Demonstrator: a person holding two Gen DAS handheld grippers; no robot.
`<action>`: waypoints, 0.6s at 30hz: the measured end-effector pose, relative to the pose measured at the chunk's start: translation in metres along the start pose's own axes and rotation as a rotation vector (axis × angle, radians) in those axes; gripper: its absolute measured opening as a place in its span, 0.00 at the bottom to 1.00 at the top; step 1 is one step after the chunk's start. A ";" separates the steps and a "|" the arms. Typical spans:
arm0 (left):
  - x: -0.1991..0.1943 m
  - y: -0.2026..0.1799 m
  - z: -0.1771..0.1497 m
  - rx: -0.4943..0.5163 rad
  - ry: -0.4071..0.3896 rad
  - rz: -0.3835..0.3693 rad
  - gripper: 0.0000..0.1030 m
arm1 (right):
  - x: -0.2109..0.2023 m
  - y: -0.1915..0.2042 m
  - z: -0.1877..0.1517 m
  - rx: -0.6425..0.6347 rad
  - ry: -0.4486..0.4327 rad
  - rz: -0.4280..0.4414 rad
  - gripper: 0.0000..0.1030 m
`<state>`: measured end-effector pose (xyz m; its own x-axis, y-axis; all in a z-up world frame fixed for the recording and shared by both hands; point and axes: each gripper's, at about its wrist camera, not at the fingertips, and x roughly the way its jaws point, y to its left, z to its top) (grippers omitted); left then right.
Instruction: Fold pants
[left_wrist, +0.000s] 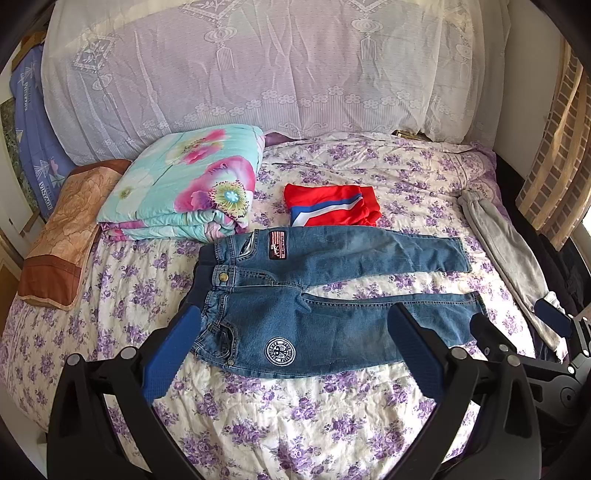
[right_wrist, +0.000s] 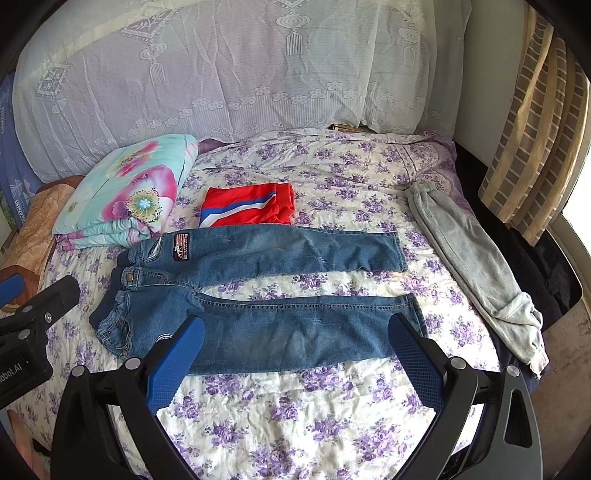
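Note:
Small blue jeans (left_wrist: 332, 295) lie flat on the floral bedsheet (left_wrist: 295, 424), waist to the left, both legs spread to the right. They also show in the right wrist view (right_wrist: 266, 291). My left gripper (left_wrist: 295, 332) is open and empty, hovering above the near leg and waist. My right gripper (right_wrist: 295, 339) is open and empty, hovering above the near leg; its fingers also show at the right edge of the left wrist view (left_wrist: 517, 325). The left gripper's fingers show at the left edge of the right wrist view (right_wrist: 37, 291).
A folded red garment with blue and white stripes (left_wrist: 332, 206) lies just behind the jeans. A folded floral quilt (left_wrist: 184, 188) and a brown pillow (left_wrist: 66, 229) sit at the left. Grey sweatpants (right_wrist: 476, 266) lie along the right bed edge. A lace-covered headboard (left_wrist: 258, 66) stands behind.

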<state>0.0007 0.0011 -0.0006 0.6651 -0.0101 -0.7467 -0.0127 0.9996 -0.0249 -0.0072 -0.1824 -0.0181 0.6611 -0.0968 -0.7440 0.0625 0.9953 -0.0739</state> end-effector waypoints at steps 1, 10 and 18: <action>0.000 0.000 0.000 0.001 -0.001 0.000 0.96 | 0.000 0.000 0.000 0.000 0.000 -0.001 0.97; 0.000 0.000 0.000 0.001 -0.001 0.000 0.96 | 0.000 0.000 -0.001 0.001 0.001 0.000 0.97; 0.002 -0.002 -0.002 0.000 -0.001 0.001 0.96 | 0.000 0.001 -0.001 -0.001 0.000 0.001 0.97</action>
<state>0.0005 -0.0011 -0.0028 0.6661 -0.0094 -0.7458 -0.0134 0.9996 -0.0245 -0.0080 -0.1811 -0.0187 0.6611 -0.0961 -0.7441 0.0617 0.9954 -0.0738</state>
